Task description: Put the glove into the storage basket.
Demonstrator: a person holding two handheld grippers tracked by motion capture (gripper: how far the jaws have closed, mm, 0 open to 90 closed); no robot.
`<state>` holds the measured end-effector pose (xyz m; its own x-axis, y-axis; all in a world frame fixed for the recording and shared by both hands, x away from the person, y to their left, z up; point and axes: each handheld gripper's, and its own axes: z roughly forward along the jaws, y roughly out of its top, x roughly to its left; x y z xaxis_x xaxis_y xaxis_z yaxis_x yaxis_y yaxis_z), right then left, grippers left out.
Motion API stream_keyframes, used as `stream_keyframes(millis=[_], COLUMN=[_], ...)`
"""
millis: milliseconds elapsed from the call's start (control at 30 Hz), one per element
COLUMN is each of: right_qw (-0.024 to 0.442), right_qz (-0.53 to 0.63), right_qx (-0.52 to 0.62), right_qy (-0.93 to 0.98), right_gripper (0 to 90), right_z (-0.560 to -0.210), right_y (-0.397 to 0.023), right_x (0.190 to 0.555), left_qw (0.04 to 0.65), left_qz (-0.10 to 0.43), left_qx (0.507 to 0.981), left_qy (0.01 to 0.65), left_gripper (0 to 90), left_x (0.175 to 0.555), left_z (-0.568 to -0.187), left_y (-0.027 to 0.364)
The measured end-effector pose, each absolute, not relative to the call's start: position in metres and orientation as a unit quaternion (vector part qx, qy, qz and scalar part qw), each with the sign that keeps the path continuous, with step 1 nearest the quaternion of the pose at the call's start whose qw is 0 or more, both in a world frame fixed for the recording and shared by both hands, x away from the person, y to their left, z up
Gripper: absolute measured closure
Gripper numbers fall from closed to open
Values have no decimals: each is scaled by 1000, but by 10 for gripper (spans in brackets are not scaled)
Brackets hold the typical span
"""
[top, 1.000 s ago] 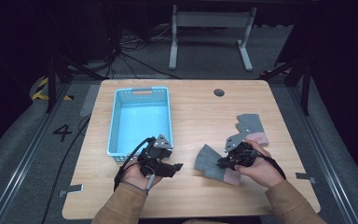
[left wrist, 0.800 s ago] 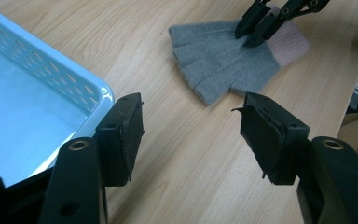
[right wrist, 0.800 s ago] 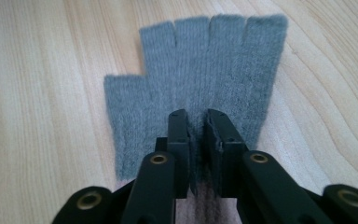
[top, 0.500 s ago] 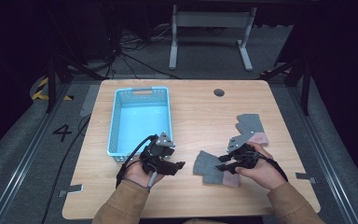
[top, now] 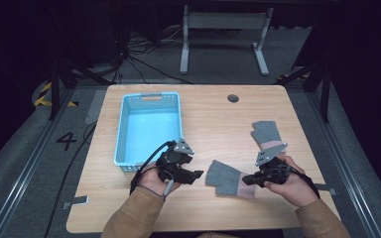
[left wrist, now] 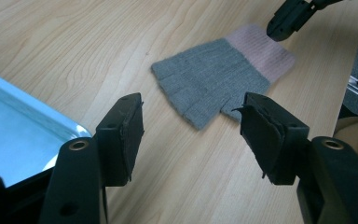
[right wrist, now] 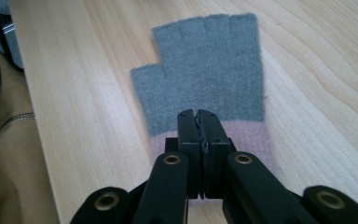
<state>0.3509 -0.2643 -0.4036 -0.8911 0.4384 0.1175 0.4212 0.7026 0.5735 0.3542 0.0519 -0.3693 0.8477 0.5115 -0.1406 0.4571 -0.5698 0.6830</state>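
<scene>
A grey fingerless glove (top: 223,176) with a pink cuff lies flat on the wooden table (top: 208,119), between my two grippers. My right gripper (top: 245,178) hovers over the cuff end; in the right gripper view (right wrist: 199,114) its jaws have just closed and meet, with no fabric showing between them. The glove (right wrist: 209,70) spreads out beyond the tips. My left gripper (top: 196,174) stands open just left of the glove, which lies a little ahead of the gap (left wrist: 191,130) in the left gripper view (left wrist: 209,79). The right gripper's tip (left wrist: 284,23) shows above the cuff there.
A second grey glove (top: 265,133) with a pink cuff lies at the right, beyond my right hand. A light blue basket (top: 124,129) stands at the left, its rim (left wrist: 28,105) close to my left gripper. A round hole (top: 233,98) is in the tabletop's far side.
The near glove was rumpled against the right gripper and now lies flat. My right hand has drawn back to the right, towards the cuff. The left gripper has stayed put.
</scene>
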Motion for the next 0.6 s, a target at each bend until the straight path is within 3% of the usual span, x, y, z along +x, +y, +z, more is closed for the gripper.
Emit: stream_keyframes(millis=[600], right_qw=[-30], right_qz=[278], right_qx=[183], right_qy=[943], right_gripper=[898], right_z=[-420], right_y=[-260], right_x=[334], left_qw=[373], left_qz=[30], left_qx=[891], left_qy=[258], left_gripper=[398], left_x=[359], left_z=[-369], left_y=[41])
